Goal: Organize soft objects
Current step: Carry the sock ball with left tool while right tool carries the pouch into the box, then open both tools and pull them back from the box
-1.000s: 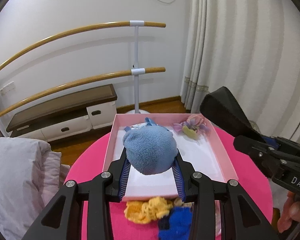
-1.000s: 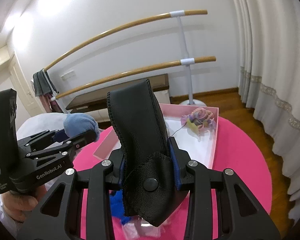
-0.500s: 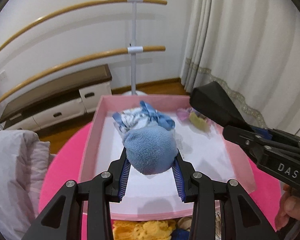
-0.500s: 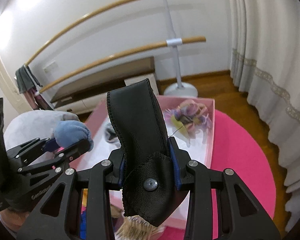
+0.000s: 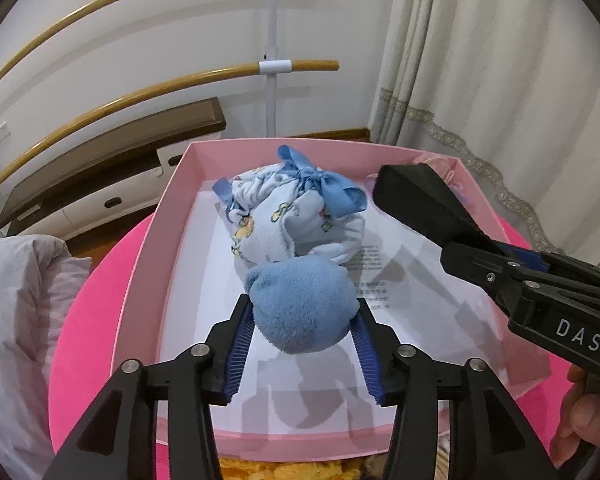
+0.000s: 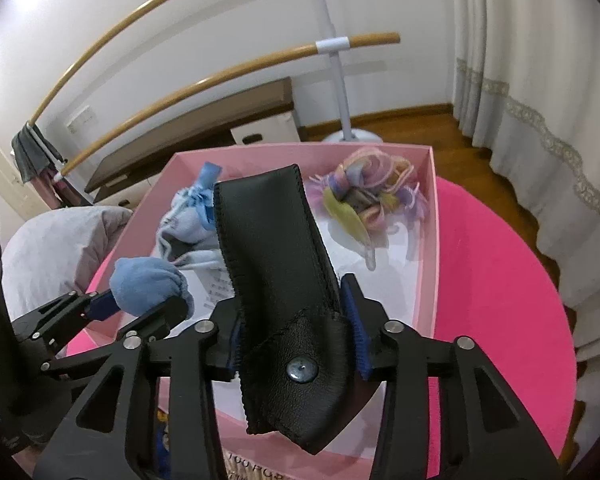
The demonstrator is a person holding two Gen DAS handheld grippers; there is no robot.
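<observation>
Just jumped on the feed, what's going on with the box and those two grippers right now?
A person is loading soft things into the pink box. The left gripper holds a fuzzy blue sock ball over it, the right gripper a black leather pouch; both jaws are opening. A tied blue cloth bundle and a pastel yarn bundle already lie inside.

Pink box [image 5: 148, 240], blue fleece ball [image 5: 302, 308], black pouch [image 6: 276, 264], pastel scrunchie [image 6: 368, 192]

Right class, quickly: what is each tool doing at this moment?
Left tool: opening, the blue fleece ball between its pads over the pink box.
Right tool: opening, the black leather case between its pads.
</observation>
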